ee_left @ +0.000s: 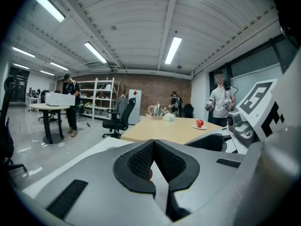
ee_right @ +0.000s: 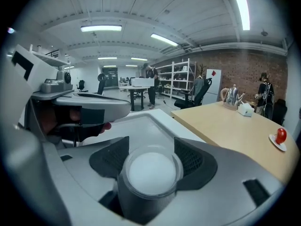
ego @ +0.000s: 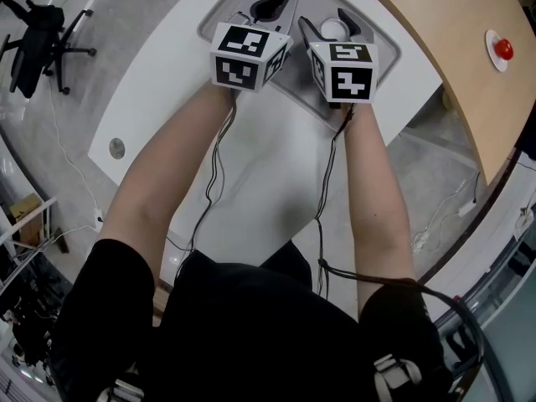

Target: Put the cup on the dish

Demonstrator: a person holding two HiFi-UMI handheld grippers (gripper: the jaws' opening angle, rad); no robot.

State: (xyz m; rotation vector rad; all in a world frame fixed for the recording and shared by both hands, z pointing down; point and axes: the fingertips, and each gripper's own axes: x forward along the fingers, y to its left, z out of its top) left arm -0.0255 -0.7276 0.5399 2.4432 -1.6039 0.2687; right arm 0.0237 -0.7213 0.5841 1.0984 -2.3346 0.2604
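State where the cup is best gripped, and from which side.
Take the cup across its round side wall, coming in level from the side. It is upright and cylindrical, so opposed jaws seat squarely on the wall, as the right tongs hold it.

The near tabletop (ego: pixel 276 166) runs forward from the person's body. Over its far end the left gripper (ego: pixel 275 5) and right gripper (ego: pixel 335 25) sit just beside each other, with the left fingers (ee_left: pixel 138 161) closed together. The cup (ee_right: pixel 149 173) sits between the right fingers (ee_right: pixel 195 159). Right of the near tabletop, just beside it, lies a second tabletop (ego: pixel 435 40). On it, well apart from the cup, sits the dish (ego: pixel 494 61) carrying a round fruit (ego: pixel 503 48). Left of the near tabletop an office chair (ego: pixel 38 36) stands on the floor (ego: pixel 142 7).
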